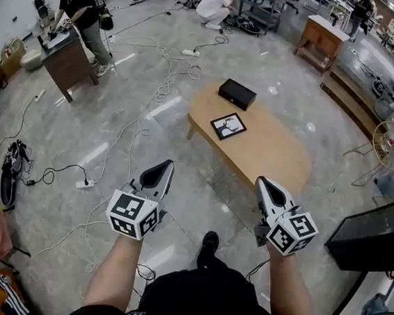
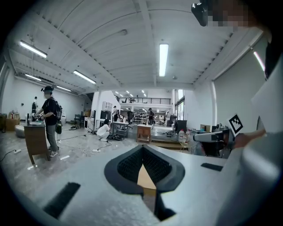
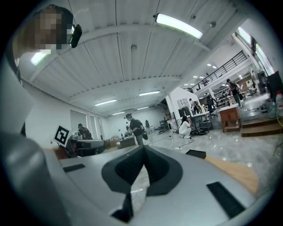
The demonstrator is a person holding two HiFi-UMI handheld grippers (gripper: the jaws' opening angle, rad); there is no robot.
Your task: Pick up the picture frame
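Holding one gripper in each hand above the pale stone floor (image 1: 206, 200), I have the left gripper (image 1: 166, 165) and the right gripper (image 1: 263, 183) side by side and well apart, both pointing toward the low wooden surface (image 1: 274, 154) ahead of me. Along the left gripper's own view its dark pads (image 2: 128, 165) meet at the tip, with nothing between them; only a sliver of the wood shows through the gap lower down. The right gripper's own view shows the same: its pads (image 3: 126, 170) come together at the tip and grip nothing. The picture frame (image 1: 228, 126) lies flat on the surface, on its left half, a dark border around a pale picture, untouched and ahead of both grippers. A black box (image 1: 237, 94) sits beyond it near the far edge, apart from the frame. From the head view the right gripper's tip overlaps the near edge of the surface, while the left gripper hangs over open floor to the left of it. White cables (image 1: 164, 80) trail across the floor. Farther off, a person (image 1: 83, 12) stands at a dark cabinet (image 1: 70, 63), and another person (image 1: 214, 7) crouches near a bench.
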